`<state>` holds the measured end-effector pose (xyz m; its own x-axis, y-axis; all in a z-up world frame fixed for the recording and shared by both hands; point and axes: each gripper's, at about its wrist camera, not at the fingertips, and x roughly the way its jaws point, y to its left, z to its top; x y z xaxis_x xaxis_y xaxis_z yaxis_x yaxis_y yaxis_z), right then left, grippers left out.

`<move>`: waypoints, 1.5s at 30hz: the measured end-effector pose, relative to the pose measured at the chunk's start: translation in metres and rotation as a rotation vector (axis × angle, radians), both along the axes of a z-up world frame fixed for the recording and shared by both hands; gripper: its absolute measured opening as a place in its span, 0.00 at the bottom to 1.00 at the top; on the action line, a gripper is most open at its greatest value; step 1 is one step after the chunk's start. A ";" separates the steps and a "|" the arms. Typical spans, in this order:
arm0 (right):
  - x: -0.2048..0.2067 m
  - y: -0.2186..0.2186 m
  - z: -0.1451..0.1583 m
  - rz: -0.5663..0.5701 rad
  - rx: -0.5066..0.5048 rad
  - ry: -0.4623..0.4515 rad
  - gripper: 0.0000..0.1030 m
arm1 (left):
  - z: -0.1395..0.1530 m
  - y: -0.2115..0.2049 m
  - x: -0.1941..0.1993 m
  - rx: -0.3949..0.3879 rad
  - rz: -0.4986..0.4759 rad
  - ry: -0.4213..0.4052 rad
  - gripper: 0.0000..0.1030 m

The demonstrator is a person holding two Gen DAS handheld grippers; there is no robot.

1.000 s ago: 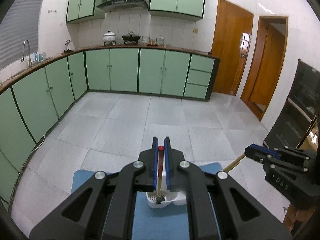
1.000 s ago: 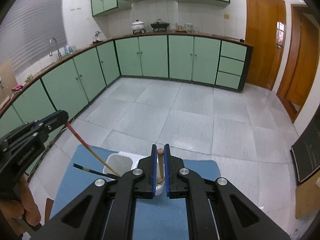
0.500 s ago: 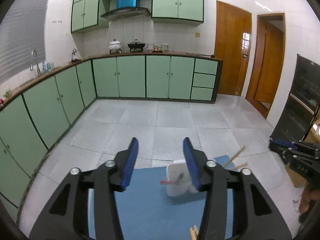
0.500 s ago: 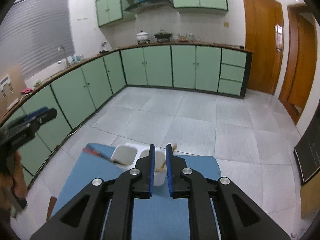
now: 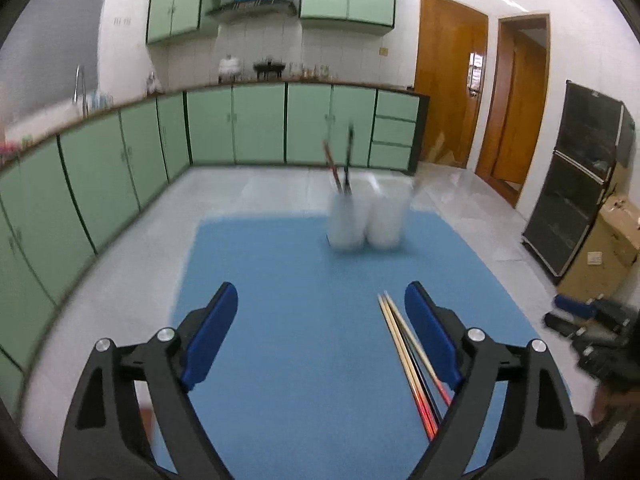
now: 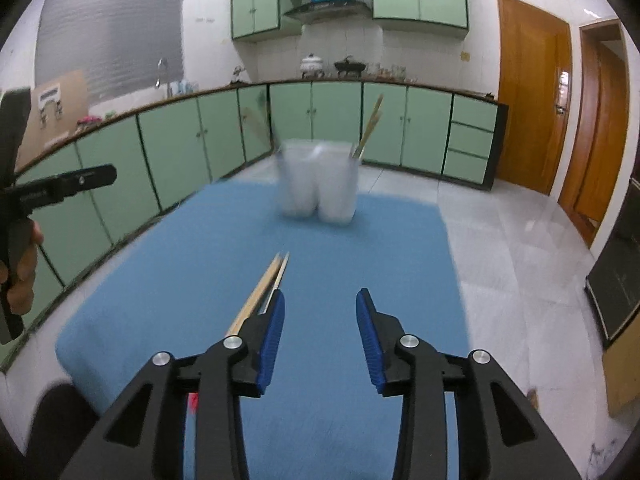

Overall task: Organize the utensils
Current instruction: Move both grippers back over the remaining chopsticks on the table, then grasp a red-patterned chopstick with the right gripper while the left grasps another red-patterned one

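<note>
Chopsticks (image 5: 404,354) lie loose in a bundle on the blue mat (image 5: 288,280), long axis running from the near edge toward the white holder (image 5: 364,220), tips pointing at it. The left gripper (image 5: 320,312) has its jaws spread wide, just opened, nothing between them; the bundle sits just inside its right finger. The right gripper (image 6: 320,312) has been opening too, now partly apart and empty, with the bundle beside its left finger. More sticks stand tilted in the blurred two-cup holder at the mat's far end.
</note>
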<state>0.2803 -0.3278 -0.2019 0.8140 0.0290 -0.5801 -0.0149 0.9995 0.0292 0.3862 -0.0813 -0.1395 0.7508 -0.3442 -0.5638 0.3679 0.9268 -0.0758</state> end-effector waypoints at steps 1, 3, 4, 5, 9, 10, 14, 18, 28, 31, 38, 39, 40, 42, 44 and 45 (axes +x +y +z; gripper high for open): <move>-0.007 0.005 -0.012 0.004 0.002 0.015 0.36 | -0.010 0.001 -0.007 -0.003 0.003 0.012 0.82; -0.022 0.017 -0.038 0.008 0.013 0.050 0.36 | -0.038 0.002 -0.032 -0.007 0.007 0.044 0.83; -0.027 0.023 -0.050 0.015 0.013 0.067 0.36 | -0.047 0.003 -0.040 -0.005 0.005 0.052 0.83; -0.030 0.026 -0.059 0.019 0.014 0.080 0.36 | -0.062 0.002 -0.053 0.011 0.007 0.054 0.83; -0.033 0.043 -0.091 0.042 0.030 0.138 0.36 | -0.098 0.002 -0.076 0.043 0.004 0.085 0.84; -0.032 0.046 -0.095 0.051 0.029 0.144 0.36 | -0.106 0.004 -0.079 0.048 0.005 0.094 0.84; -0.024 0.056 -0.104 0.063 0.013 0.125 0.37 | -0.125 0.012 -0.085 0.052 0.019 0.123 0.84; -0.009 0.059 -0.105 0.064 0.011 0.103 0.37 | -0.134 0.017 -0.083 0.059 0.031 0.130 0.84; 0.014 0.042 -0.107 0.006 -0.005 0.099 0.06 | -0.145 -0.001 -0.081 0.073 -0.014 0.128 0.84; 0.011 0.016 -0.107 -0.054 0.032 0.110 0.06 | -0.151 -0.018 -0.086 0.102 -0.049 0.116 0.83; -0.008 -0.012 -0.109 -0.098 0.064 0.115 0.06 | -0.163 -0.047 -0.087 0.156 -0.082 0.118 0.83; -0.009 -0.013 -0.109 -0.099 0.067 0.113 0.06 | -0.163 -0.049 -0.087 0.160 -0.080 0.114 0.83; -0.010 -0.013 -0.109 -0.099 0.070 0.112 0.06 | -0.163 -0.052 -0.086 0.158 -0.078 0.118 0.83; -0.009 -0.015 -0.110 -0.101 0.083 0.111 0.06 | -0.163 -0.056 -0.082 0.157 -0.070 0.121 0.83; -0.008 -0.016 -0.109 -0.100 0.089 0.110 0.06 | -0.162 -0.060 -0.079 0.159 -0.068 0.121 0.83; -0.006 -0.016 -0.109 -0.099 0.091 0.110 0.06 | -0.162 -0.062 -0.079 0.157 -0.070 0.122 0.83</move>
<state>0.2742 -0.3443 -0.3109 0.7475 0.0086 -0.6642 0.0917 0.9890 0.1160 0.3073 -0.1433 -0.3020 0.6513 -0.2940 -0.6995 0.4286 0.9033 0.0195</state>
